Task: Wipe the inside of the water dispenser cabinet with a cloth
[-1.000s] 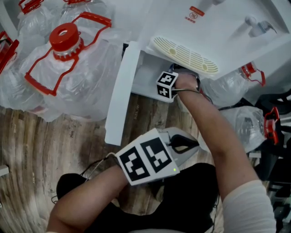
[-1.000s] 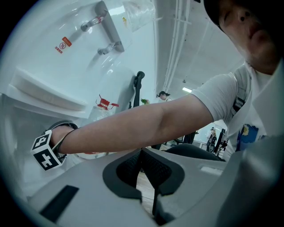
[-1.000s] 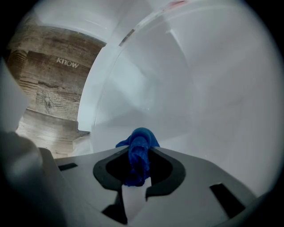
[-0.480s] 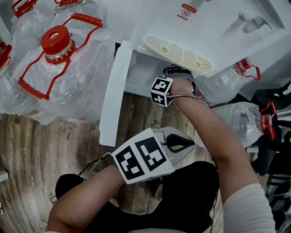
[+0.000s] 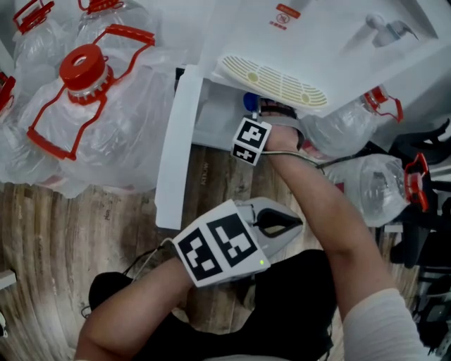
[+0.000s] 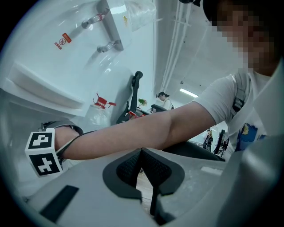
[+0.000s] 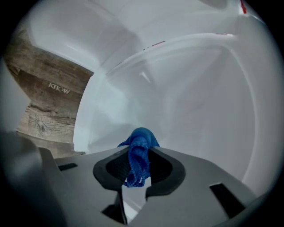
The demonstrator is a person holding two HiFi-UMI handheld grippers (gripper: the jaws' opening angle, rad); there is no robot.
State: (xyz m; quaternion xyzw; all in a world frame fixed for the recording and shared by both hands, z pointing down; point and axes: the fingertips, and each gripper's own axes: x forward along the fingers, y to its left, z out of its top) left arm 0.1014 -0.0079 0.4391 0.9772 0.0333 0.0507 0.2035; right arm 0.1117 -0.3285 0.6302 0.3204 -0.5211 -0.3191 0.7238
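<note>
The cloth (image 7: 139,162) is deep blue against the plain white cabinet (image 7: 186,97). The right gripper (image 7: 138,153) is grey with black pads (image 7: 116,165), and so is the left gripper (image 6: 142,155). Each marker cube (image 5: 251,140) is white with black squares (the left one carries a tiny green light). The dispenser (image 5: 338,42) is white, with a cream grille (image 5: 275,83) and a red label (image 5: 286,13). The bottles (image 5: 106,120) are clear, with red caps (image 5: 84,69) and handles. The floor (image 5: 70,225) is grey-brown wood grain.

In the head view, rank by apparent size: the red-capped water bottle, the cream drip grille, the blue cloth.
Largest to smallest:
1. water bottle
2. drip grille
3. blue cloth
Only a bit of the cloth shows there.
</note>
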